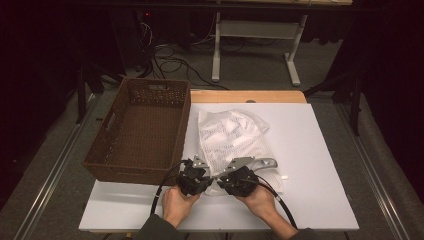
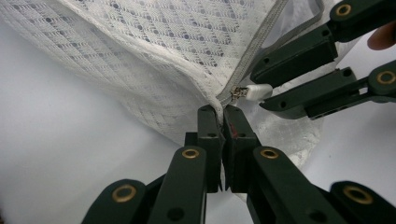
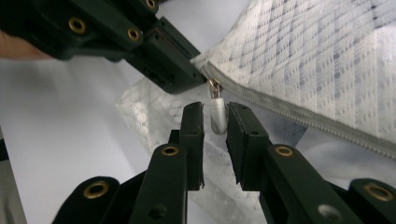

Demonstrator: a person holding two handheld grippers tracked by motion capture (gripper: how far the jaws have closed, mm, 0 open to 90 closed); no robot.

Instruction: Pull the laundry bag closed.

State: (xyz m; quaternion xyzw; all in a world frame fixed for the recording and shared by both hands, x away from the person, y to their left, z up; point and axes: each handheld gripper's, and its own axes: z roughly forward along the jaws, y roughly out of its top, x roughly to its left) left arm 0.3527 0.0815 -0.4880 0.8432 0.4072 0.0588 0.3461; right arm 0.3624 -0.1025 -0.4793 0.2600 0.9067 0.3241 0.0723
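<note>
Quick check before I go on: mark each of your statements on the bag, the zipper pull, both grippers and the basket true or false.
1. The left gripper is shut on the white mesh laundry bag at its zipper end. True.
2. The right gripper clamps the white plastic zipper pull. False: the pull hangs between its jaws with gaps on both sides.
3. The brown woven basket holds the bag. False: the bag lies on the white table beside it.
4. The zipper slider sits next to the left gripper's tips. True.
</note>
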